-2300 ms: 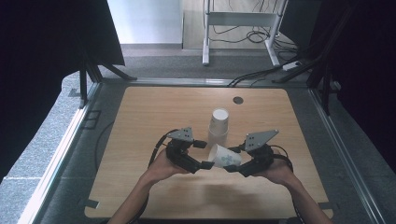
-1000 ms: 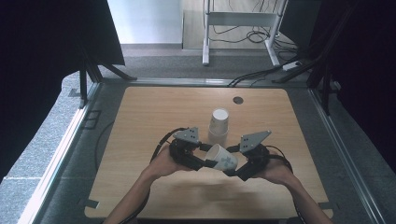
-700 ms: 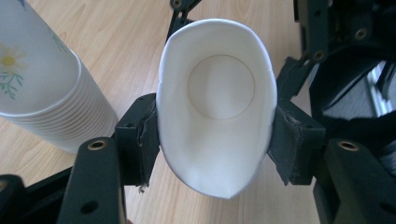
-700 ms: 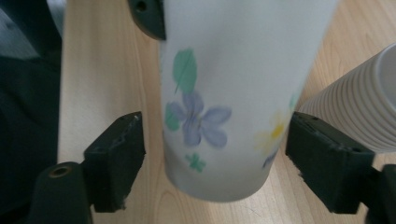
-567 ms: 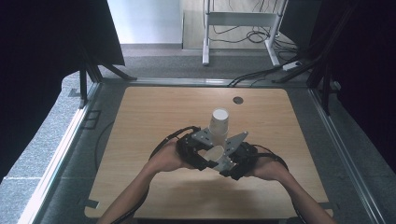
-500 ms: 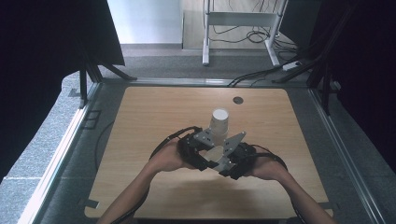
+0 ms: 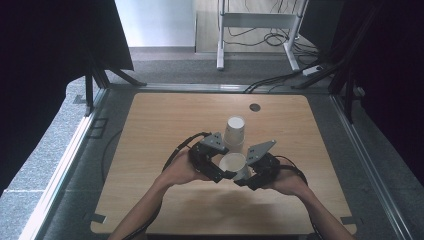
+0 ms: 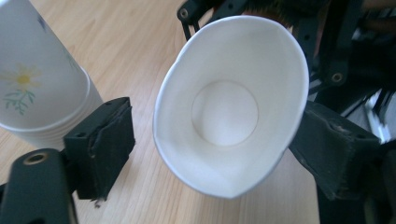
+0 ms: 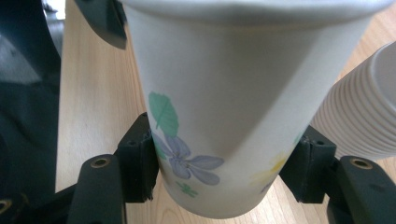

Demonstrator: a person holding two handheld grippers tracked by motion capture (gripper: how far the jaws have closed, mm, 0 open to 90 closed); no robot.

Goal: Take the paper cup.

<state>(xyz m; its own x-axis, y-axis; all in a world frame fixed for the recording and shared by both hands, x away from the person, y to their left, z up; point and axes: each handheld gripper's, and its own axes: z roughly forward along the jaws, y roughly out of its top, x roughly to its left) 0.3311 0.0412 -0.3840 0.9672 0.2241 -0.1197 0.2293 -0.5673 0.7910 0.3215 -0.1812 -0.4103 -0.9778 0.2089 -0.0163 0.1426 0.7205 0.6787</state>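
Note:
A single white paper cup (image 7: 233, 163) with a flower print is held mouth-up just above the table, between both hands. My right gripper (image 9: 223, 164) is shut on its lower wall, which is dented between the pads; its jaws have just been closing. My left gripper (image 8: 217, 148) is open around the same cup (image 8: 229, 112), with its left pad (image 8: 100, 144) clear of the rim; its jaws have just been opening. In the high view the left gripper (image 7: 221, 173) and right gripper (image 7: 243, 175) meet under the cup. An upside-down stack of cups (image 7: 235, 131) stands just behind.
The wooden table (image 7: 150, 135) has a small dark round disc (image 7: 255, 107) near its back edge. The cup stack (image 8: 37, 84) (image 9: 359, 116) stands close beside the jaws. Cables trail from both grippers. Black curtains flank the table, and a white frame (image 7: 255, 20) stands beyond it.
The two hands came together at the table's middle front. The cup, first tilted in the left gripper, now stands mouth-up with the right gripper closed on it and the left one opened.

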